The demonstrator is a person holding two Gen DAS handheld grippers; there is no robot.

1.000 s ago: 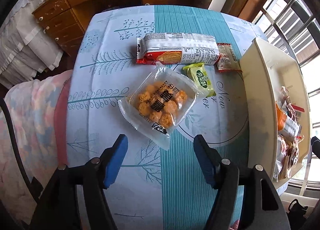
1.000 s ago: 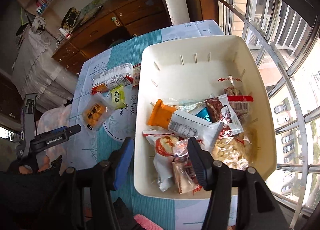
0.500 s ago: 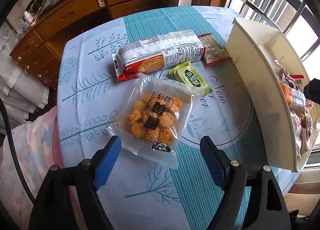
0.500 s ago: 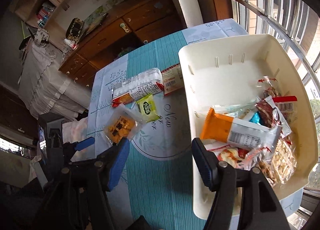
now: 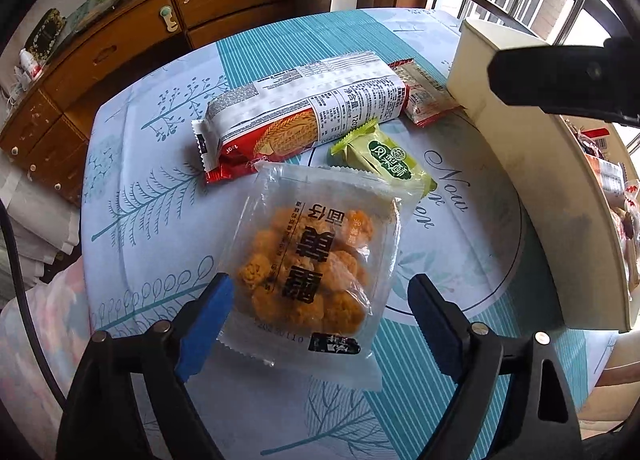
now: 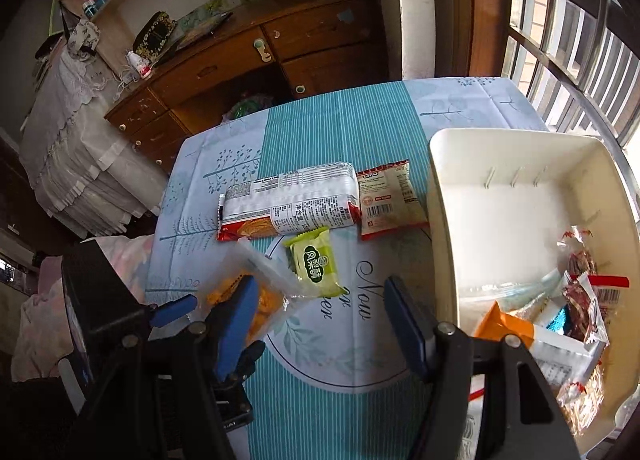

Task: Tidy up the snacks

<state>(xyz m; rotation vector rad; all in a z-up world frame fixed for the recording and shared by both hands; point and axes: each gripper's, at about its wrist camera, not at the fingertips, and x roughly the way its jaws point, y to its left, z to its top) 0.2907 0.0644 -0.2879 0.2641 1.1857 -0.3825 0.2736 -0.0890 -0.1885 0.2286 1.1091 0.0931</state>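
Left wrist view: left gripper (image 5: 320, 302) standing wide, straddling clear snack bag (image 5: 316, 260) at lower centre, not yet clamping. Advise centring pads on bag body, not slippery seal edge.

Right wrist view: right gripper (image 6: 318, 320) standing wide, holding nothing; green packet (image 6: 315, 264) lying centre; bin (image 6: 440, 219) sitting right, part-filled.

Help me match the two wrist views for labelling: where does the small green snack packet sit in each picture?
Left wrist view: the green snack packet lies above centre, just beyond the clear bag of orange puffs.
Right wrist view: the green snack packet lies at centre, ahead of the open right tool.
Shared landmark: the long biscuit pack, directly behind it in both.
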